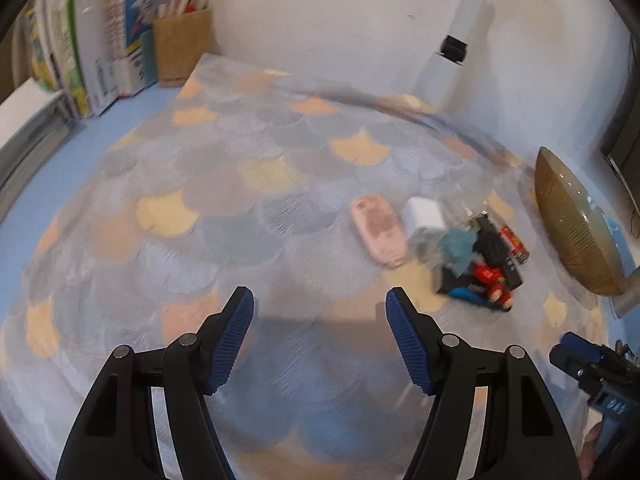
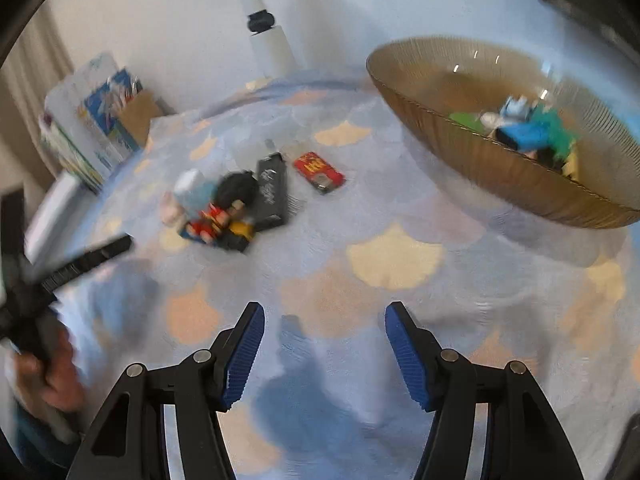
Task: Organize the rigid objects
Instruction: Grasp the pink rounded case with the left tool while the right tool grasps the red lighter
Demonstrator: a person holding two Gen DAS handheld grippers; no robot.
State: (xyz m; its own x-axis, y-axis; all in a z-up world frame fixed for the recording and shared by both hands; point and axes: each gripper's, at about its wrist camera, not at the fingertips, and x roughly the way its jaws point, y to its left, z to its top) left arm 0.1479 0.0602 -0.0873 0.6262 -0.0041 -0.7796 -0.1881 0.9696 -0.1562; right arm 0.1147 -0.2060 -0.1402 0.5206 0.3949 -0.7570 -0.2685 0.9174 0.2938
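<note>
- We see L gripper (image 1: 320,300) jaws wide, empty, over scale-pattern cloth (image 1: 240,184).
- R gripper (image 2: 324,316) same: wide, nothing held.
- Toy pile (image 2: 228,208) w/ black box (image 2: 272,192), red pack (image 2: 319,172) apart, near amber bowl (image 2: 500,176).
- Bowl holds blue and green bits.
- Books (image 1: 100,40), cardboard box (image 1: 182,46) at far edge.

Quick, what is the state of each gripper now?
Left gripper: open, holding nothing.
Right gripper: open, holding nothing.
</note>
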